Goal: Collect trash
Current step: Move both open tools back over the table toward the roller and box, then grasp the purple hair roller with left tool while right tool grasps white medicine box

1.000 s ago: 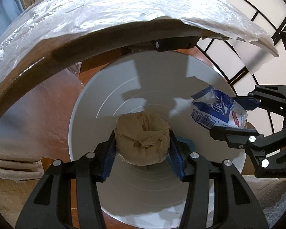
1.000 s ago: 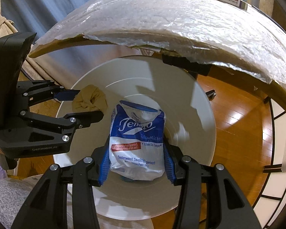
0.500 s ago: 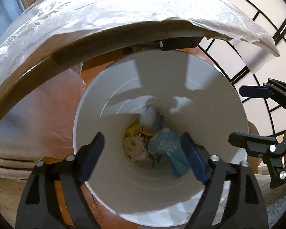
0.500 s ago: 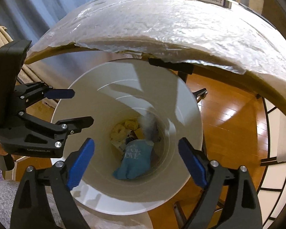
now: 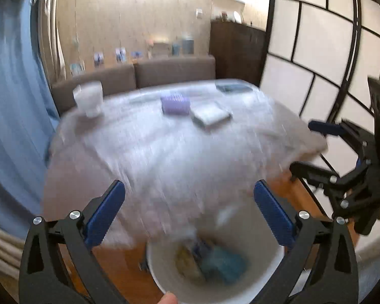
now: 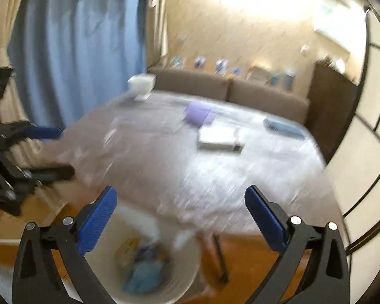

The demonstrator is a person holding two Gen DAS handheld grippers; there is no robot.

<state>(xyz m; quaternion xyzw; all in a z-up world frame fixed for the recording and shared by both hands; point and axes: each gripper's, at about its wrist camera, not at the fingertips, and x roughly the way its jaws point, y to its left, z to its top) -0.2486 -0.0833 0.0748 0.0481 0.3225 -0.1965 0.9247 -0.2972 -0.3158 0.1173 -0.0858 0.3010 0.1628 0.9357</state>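
My left gripper (image 5: 190, 212) and right gripper (image 6: 181, 210), jaws just opened wide, hold nothing above the bin (image 5: 271, 258) of trash (image 5: 222, 263) near the table (image 5: 179, 147).

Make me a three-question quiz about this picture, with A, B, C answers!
1. Where is the white round plastic bin?
A. on the table
B. on the floor below the table edge
C. on the sofa

2. What colour is the ribbed roll-shaped thing on the plastic-covered table?
A. purple
B. red
C. green

3. How are the left gripper and right gripper?
A. both holding trash
B. one holding trash
C. both open, empty

Answers: B, it sits low beside wooden floor; A, it looks lilac; C, nothing lies between the blue pads.
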